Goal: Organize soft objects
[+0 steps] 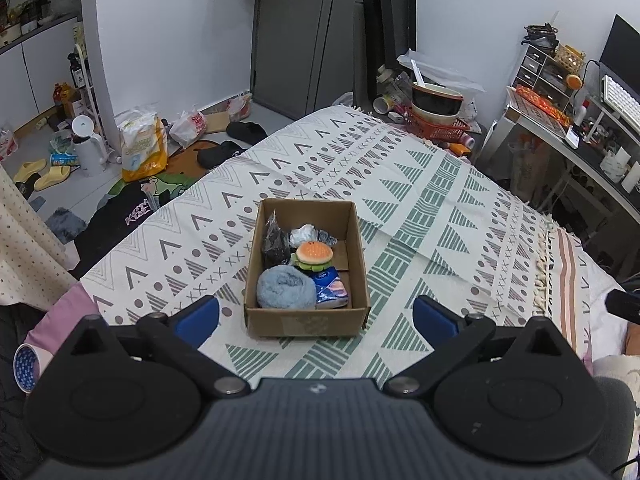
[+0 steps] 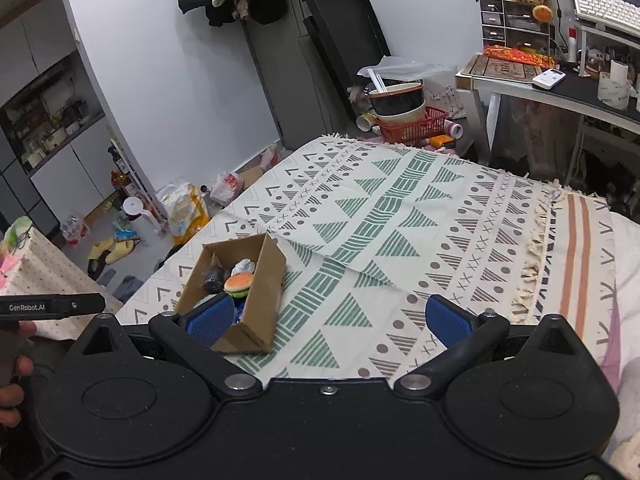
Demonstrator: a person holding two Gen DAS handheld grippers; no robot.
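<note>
Cardboard box [image 1: 306, 322] sits mid-blanket [image 1: 420, 216], nearer its left edge, w/ blue fluffy roll [image 1: 285, 286], burger plush [image 1: 314, 253], blue packet [image 1: 332, 288] & black bundle [image 1: 276, 240] inside. Left gripper [image 1: 316, 314] spread wide, empty, box's near wall btwn its pads. Right gripper [image 2: 330, 318] also wide, empty, over blanket just right of box

A brown cardboard box [image 1: 306, 322] at frame centre holds a pale blue fluffy towel roll [image 1: 285, 286], an orange-bunned plush burger [image 1: 314, 255] with a green frill, a dark blue packet [image 1: 332, 287] and a black bundle [image 1: 276, 240]. Under it lies a cream bedspread [image 1: 420, 216] patterned with green triangles and grey-brown chevrons, dots and crosses. The jaws carry blue pads [image 1: 198, 319].
</note>
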